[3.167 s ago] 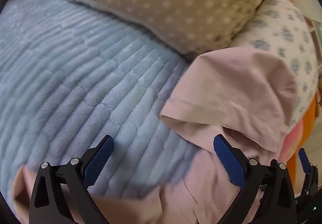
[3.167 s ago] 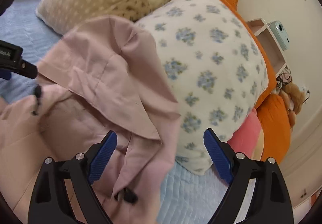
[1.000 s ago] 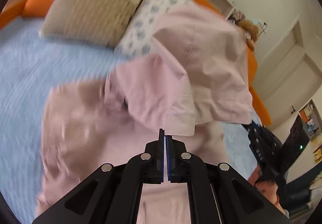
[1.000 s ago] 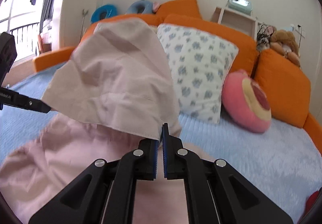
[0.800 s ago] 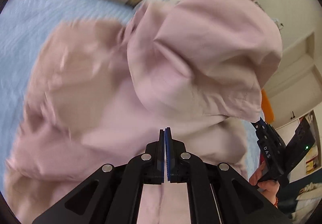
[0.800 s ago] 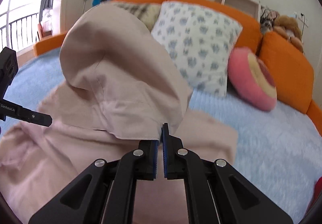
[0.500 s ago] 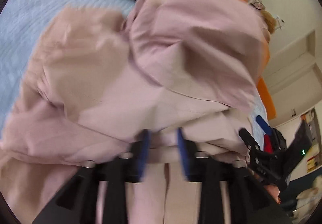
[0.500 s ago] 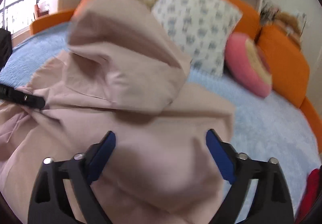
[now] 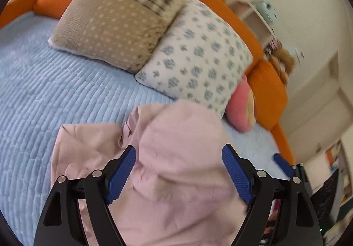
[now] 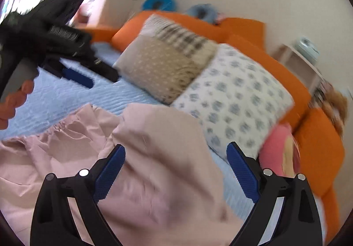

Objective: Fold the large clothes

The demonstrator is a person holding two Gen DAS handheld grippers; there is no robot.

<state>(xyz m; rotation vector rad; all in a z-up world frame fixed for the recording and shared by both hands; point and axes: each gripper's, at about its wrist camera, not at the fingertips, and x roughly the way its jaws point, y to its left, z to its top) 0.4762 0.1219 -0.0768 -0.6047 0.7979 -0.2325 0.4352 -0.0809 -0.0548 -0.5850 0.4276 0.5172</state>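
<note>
Bed with light blue ribbed quilted cover (image 9: 55, 95) fills the area ahead and to the left of both claws, with an orange padded surround (image 9: 271, 91) at its far and right edges. Pale pink crumpled cotton garment (image 9: 176, 179) lies on the bed directly under and ahead of the left claw (image 9: 181, 172), bunched in a rounded hump between its fingers; in the right wrist view the same garment (image 10: 154, 157) spreads from under the right claw (image 10: 176, 172) off to its left, wrinkled and loose.

White pillow with blue flower print (image 9: 198, 69) sits just beyond the garment's far edge, ahead and slightly right of the left claw. Beige patchwork pillow with white dots and a plaid strip (image 9: 119, 23) leans beside it, further ahead and left. Round pink plush cushion (image 9: 242, 106) rests right of the floral pillow, against the orange surround.

Left claw: blue pads spread wide, gripping nothing, garment below. Right claw: blue pads also wide apart, nothing held. Left claw also shows blurred at the upper left of the right wrist view (image 10: 75, 78), above the bed.
</note>
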